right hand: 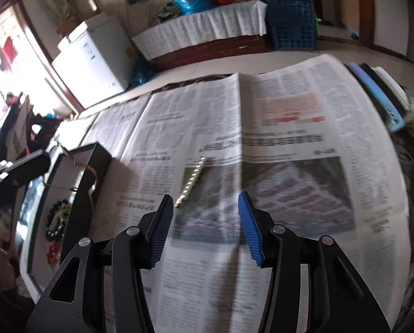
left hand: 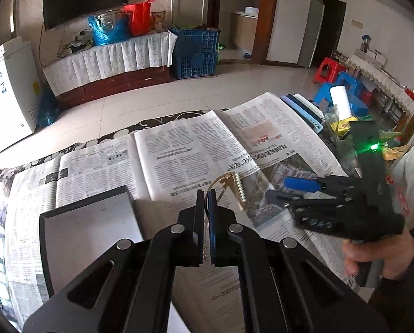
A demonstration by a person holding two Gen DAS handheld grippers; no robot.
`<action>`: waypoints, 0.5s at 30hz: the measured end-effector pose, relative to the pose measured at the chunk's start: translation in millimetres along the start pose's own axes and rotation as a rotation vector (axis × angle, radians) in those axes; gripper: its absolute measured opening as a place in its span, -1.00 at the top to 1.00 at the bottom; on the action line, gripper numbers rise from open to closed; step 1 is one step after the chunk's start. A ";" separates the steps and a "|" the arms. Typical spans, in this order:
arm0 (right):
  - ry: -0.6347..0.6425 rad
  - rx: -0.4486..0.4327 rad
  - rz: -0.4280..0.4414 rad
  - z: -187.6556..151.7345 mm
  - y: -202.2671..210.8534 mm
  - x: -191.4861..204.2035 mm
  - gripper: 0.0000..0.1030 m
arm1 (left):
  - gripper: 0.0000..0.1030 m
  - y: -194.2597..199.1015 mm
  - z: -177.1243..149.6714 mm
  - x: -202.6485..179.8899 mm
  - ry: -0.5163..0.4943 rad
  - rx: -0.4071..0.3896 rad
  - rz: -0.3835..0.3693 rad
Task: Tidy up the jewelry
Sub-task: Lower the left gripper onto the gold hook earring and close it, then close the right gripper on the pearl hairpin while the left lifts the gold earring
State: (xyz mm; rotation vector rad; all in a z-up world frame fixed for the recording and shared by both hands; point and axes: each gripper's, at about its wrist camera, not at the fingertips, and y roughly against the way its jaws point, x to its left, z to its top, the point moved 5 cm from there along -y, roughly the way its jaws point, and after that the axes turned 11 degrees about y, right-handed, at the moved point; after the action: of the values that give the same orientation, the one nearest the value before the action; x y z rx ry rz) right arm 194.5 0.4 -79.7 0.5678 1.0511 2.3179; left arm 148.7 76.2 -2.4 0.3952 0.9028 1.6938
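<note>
We see a table [left hand: 162, 119] covered with spread newspaper [left hand: 179, 149]. The left claw [left hand: 206, 202] is pinched nearly shut on a thin gold ring or loop of a jewelry piece [left hand: 233, 187]. That piece is gold with a beaded or studded bar, and it hangs just past the fingertips, above the paper. A clear strand also runs down between the left pads; we cannot tell what it is.

Just left of the left claw sits a dark-rimmed tray [left hand: 90, 222] with a pale floor. In the left wrist view the part of it that shows is bare. In the right wrist view the same tray [right hand: 79, 194] shows at the left edge. A black beaded bracelet [right hand: 57, 219], a small red item [right hand: 52, 251] and a thin chain [right hand: 76, 172] draped over its rim are there.

The right claw [right hand: 207, 222] stands about half open, blue pads apart with nothing between them, over the newspaper photo. A pale beaded bar [right hand: 191, 181] shows just ahead of its left pad. We cannot tell whether it lies on the paper or is the piece in the left claw.

In the left wrist view the right claw [left hand: 287, 190] points in from the right, near the gold piece but apart from it. A hand [left hand: 373, 252] grips its handle.

Clutter [left hand: 342, 122] crowds the table's right end.
</note>
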 end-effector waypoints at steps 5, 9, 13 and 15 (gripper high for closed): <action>0.006 0.007 -0.040 8.8 -30.0 16.8 0.02 | 0.95 9.8 3.4 11.8 0.025 -0.015 -0.010; 0.042 0.041 -0.112 9.2 -50.0 23.4 0.10 | 0.95 18.0 6.2 16.0 0.039 -0.025 -0.026; 0.093 0.044 -0.161 10.3 -52.5 28.9 0.73 | 0.95 22.8 9.5 16.9 0.042 -0.034 -0.040; 0.102 0.051 -0.160 10.0 -51.4 30.7 0.85 | 0.95 23.7 10.3 16.7 0.043 -0.035 -0.044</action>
State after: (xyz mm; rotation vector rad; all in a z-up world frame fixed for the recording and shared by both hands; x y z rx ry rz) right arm 191.3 53.6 -108.8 0.3733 1.1613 2.2051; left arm 134.2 93.4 18.7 0.3141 0.9059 1.6813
